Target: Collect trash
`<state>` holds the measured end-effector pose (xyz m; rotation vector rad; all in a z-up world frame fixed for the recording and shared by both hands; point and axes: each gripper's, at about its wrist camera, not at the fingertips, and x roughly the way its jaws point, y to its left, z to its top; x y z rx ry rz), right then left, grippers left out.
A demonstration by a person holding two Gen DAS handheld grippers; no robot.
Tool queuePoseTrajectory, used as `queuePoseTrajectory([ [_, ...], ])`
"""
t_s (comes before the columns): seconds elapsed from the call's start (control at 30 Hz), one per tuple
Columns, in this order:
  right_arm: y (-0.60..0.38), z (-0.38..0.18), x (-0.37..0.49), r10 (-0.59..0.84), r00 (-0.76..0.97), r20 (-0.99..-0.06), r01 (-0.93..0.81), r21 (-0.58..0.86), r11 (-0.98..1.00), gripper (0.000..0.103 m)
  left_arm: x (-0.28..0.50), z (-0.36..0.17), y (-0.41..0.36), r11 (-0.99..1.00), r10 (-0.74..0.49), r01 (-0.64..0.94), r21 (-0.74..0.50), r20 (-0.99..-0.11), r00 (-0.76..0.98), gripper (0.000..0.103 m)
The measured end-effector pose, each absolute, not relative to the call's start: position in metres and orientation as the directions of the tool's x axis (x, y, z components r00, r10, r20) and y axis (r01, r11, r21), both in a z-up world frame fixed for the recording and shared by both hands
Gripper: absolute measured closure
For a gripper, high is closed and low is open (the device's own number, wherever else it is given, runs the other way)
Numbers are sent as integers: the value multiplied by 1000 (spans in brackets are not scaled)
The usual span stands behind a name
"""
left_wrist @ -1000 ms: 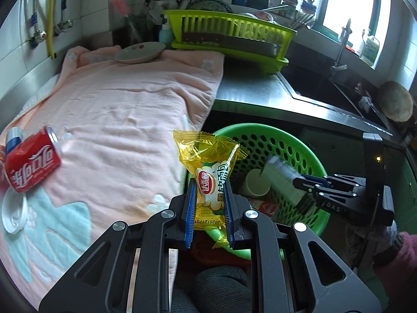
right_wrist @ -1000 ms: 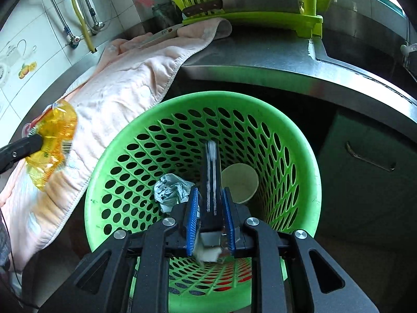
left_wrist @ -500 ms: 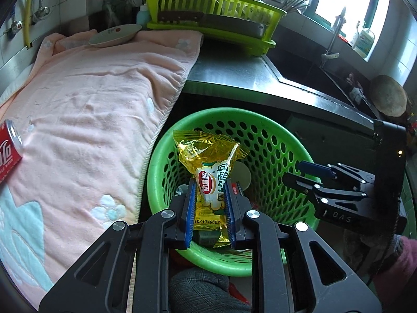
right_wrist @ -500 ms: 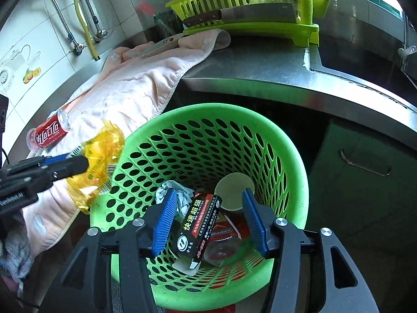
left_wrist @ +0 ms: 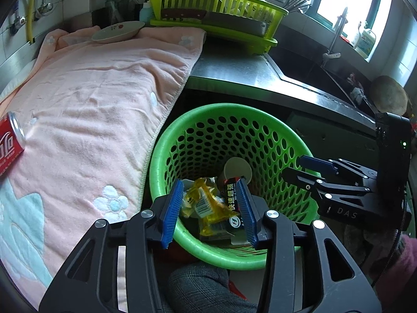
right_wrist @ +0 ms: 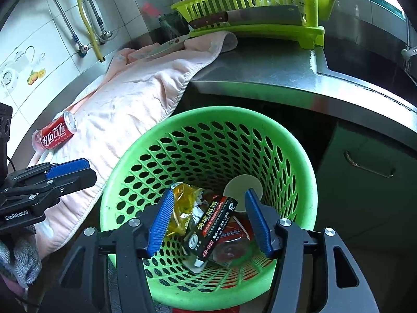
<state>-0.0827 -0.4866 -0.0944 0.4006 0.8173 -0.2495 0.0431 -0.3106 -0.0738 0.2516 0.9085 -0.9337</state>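
Note:
A green perforated basket stands on the floor below the counter edge. In it lie a yellow snack wrapper, a black packet and a paper cup. My left gripper hovers over the basket's near rim, jaws opening, nothing between the pads. My right gripper hangs over the basket's right side, jaws also opening and empty. A red cola can lies on its side on the towel at the left.
A pink towel covers the steel counter. At the back stand a lime dish rack with a cleaver, and a small plate. The sink is at the right, and a cabinet door beside the basket.
The left gripper swung right over the basket and let go of the yellow wrapper, which dropped in. The right gripper opened and released the black packet into the basket.

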Motion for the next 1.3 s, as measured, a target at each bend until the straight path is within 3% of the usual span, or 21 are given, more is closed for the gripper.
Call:
queuePoseTrajectory([
  [0.07,-483,-91,-81,-58,669,-741,359,253,898,42,44,-69,-304,605,-584,776,-177,-762,281,57],
  [0.33,-460,-73,-62,-21,692,-722,295,256,921,38,56,-48,-261,669,-569,726,-161,-739,360,49],
  [1.3,-343,-30,53,156,703,-694,4,223,975,27,161,-26,-54,929,-322,349,-123,-731,601,46],
])
